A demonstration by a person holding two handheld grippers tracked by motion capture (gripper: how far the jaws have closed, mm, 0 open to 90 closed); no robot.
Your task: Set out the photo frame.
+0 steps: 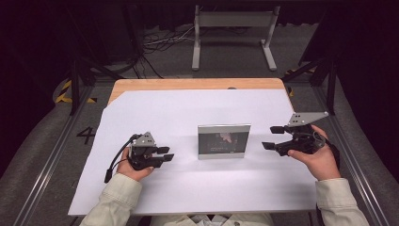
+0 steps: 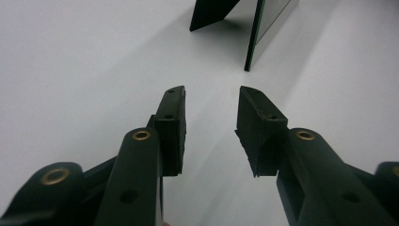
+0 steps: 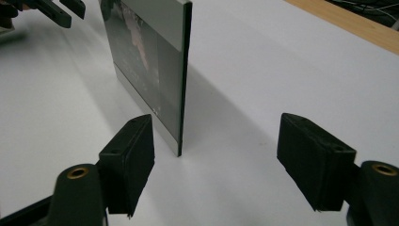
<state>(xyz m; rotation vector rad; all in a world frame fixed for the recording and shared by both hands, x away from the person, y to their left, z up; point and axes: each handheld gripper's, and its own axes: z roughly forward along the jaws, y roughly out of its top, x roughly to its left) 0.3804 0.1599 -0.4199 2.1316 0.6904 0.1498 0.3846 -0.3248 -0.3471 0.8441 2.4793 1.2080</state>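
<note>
Both hands low beside upright photo frame [image 1: 223,141], jaws apart, inward-pointing.

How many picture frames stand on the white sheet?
1: the picture frame stands upright at the middle of the white sheet, between the left claw and right claw.

On the white sheet [image 1: 188,108] that covers the wooden table [image 1: 188,84], your one obstacle is the upright silver-edged picture frame with a dark glossy face [image 1: 223,140], standing mid-table on a black rear prop [image 2: 209,14]. You have bare sheet to the left of it, to the right, and along the near edge. Your left gripper [image 1: 164,154] lies low, apart from the frame's left edge, with bare sheet between. Your right gripper [image 1: 274,137], jaws wide, faces the right edge, close, with nothing between them.
</note>
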